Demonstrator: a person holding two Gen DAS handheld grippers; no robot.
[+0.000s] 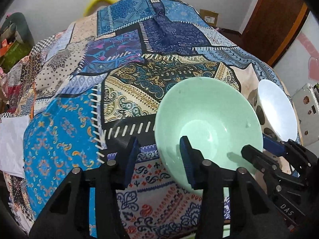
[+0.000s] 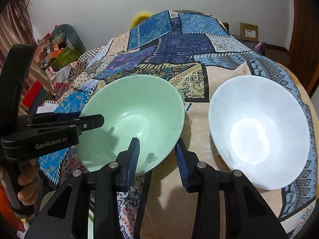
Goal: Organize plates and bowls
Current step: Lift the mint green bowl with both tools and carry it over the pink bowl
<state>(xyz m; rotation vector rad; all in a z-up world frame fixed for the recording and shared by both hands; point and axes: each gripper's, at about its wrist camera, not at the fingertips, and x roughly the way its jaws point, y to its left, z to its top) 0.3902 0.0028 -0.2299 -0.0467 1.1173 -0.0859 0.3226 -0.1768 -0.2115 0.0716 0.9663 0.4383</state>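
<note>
Nearest the lens, the left hand-held gripper (image 1: pixel 160 139) straddles the near-left rim of the green bowl (image 1: pixel 209 115): 1 blue-padded finger sits outside over the patchwork cloth (image 1: pixel 59 129) and the other inside the basin. A clear gap shows between the outer pad and the rim, so its jaws are partly open and grip nothing. The right hand-held gripper (image 2: pixel 157 140) straddles the same bowl at its near-right rim, with its left finger inside and its right finger outside. Its jaws too stand apart from the rim, narrowly open and not clamped (the left wrist view shows it the same way, from the side). A hand (image 2: pixel 26 179) holds the left tool's handle at the left of the right wrist view. The green bowl stands upright and empty on the cloth, close to the near edge of the tabletop (image 2: pixel 313 108). The white bowl (image 2: pixel 259 119), also upright and empty, sits just beside it toward the right edge; the 2 rims are near each other but not touching.
</note>
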